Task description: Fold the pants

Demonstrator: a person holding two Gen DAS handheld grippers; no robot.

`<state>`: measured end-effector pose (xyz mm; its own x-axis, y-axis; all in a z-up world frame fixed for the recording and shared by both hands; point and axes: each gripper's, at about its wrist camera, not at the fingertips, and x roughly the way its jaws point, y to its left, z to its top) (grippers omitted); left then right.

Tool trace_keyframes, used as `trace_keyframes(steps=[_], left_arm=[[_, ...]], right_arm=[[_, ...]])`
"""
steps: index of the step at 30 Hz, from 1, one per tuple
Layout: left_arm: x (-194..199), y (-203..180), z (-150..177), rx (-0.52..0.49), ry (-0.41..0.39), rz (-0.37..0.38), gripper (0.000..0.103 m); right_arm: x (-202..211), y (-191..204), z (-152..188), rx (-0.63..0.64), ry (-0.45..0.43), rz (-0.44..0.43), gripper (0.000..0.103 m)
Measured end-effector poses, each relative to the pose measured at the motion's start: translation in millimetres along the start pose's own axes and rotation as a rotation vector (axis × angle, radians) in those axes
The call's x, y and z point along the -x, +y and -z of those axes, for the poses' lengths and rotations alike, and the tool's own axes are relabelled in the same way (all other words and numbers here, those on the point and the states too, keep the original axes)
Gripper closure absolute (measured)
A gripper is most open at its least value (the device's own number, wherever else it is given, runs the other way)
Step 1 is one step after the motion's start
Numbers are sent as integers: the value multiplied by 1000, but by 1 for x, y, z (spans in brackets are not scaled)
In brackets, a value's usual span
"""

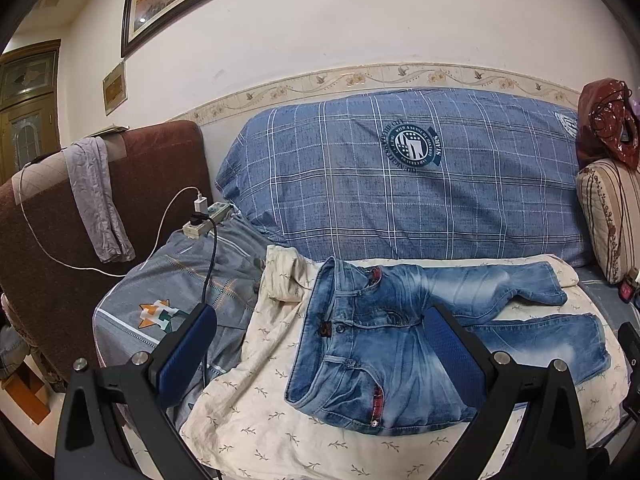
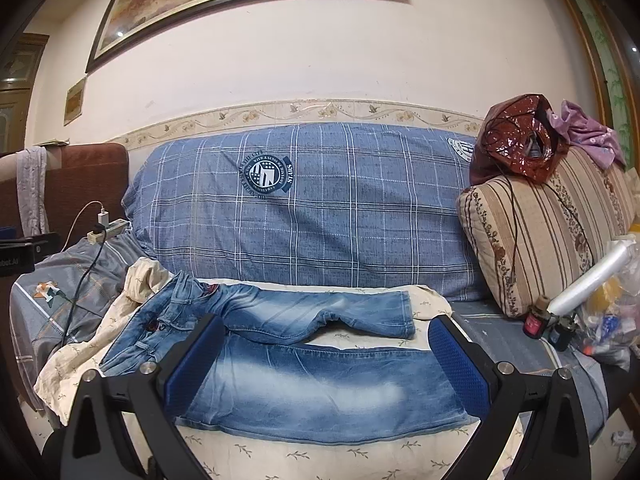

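While both sets of jaws stand wide open and empty, the left gripper (image 1: 320, 348) hovers above the waistband end of the jeans (image 1: 400, 340), the right gripper (image 2: 324, 356) above the near leg. Jeans lie flat on a cream leaf-print sheet (image 1: 280, 420), waist left, legs spread rightward. Far side: blue plaid pillow (image 1: 400, 176). Left: power strip (image 1: 206, 220) with cables on grey bedding (image 1: 180, 280). Right: striped cushion (image 2: 540, 232), small bottles (image 2: 536, 320).

Faded blue jeans (image 1: 404, 344) with red plaid pocket trim, cream sheet (image 1: 280, 420) with small leaf sprigs, blue checked pillow (image 1: 400, 184), brown armchair (image 1: 160, 168), beige striped floral cushion (image 2: 536, 232)
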<state>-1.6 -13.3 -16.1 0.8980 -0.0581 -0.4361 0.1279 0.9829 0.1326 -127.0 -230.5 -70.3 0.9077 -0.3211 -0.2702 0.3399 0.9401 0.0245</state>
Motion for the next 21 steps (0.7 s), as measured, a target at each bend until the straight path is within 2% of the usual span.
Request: trace_keyframes(steps=[21], left_arm=[[-9,-6,5,-10,25,11,0]], right_arm=[[-8,-2,7,-13,27,2,0]])
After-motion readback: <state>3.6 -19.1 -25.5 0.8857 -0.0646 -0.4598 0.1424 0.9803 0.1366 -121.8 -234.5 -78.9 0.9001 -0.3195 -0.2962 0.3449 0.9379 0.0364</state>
